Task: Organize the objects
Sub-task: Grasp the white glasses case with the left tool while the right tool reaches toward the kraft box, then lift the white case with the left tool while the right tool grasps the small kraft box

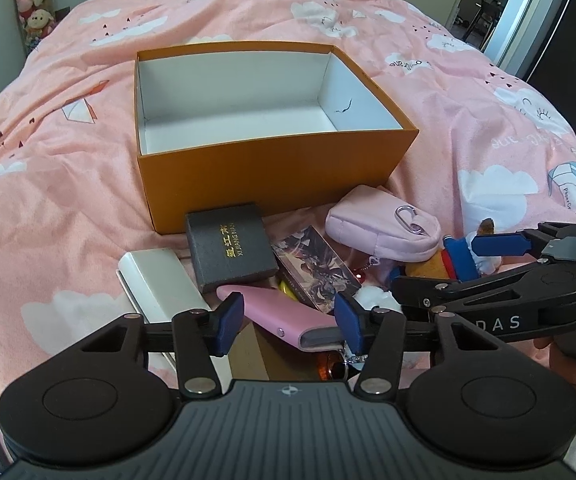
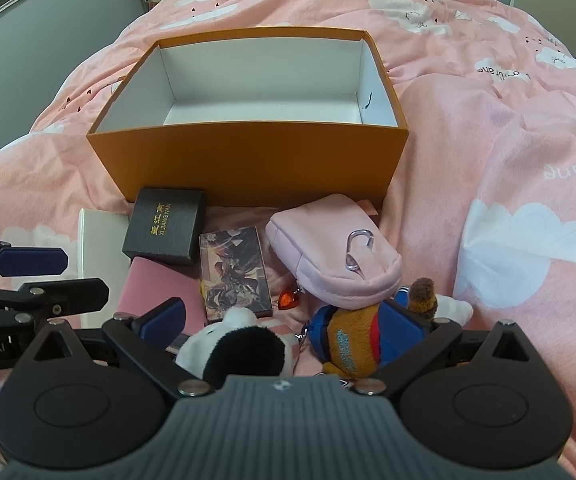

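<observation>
Both grippers low over clutter on pink cloud-print bed (image 1: 47, 208). Left gripper (image 1: 288, 322): fingers spread, straddling slim pink case (image 1: 275, 314), not clamped. Right gripper (image 2: 283, 320): fingers spread wide over black-and-white plush (image 2: 239, 344) and orange-blue plush toy (image 2: 352, 344). Open orange cardboard box (image 1: 263, 176) just beyond, white inside. Black booklet (image 1: 229, 248) and pale pink pouch (image 1: 380, 232) in front of it.

Right gripper (image 2: 283, 320) fingers wide around plush toys (image 2: 239, 344) (orange box (image 2: 247, 156) beyond).
</observation>
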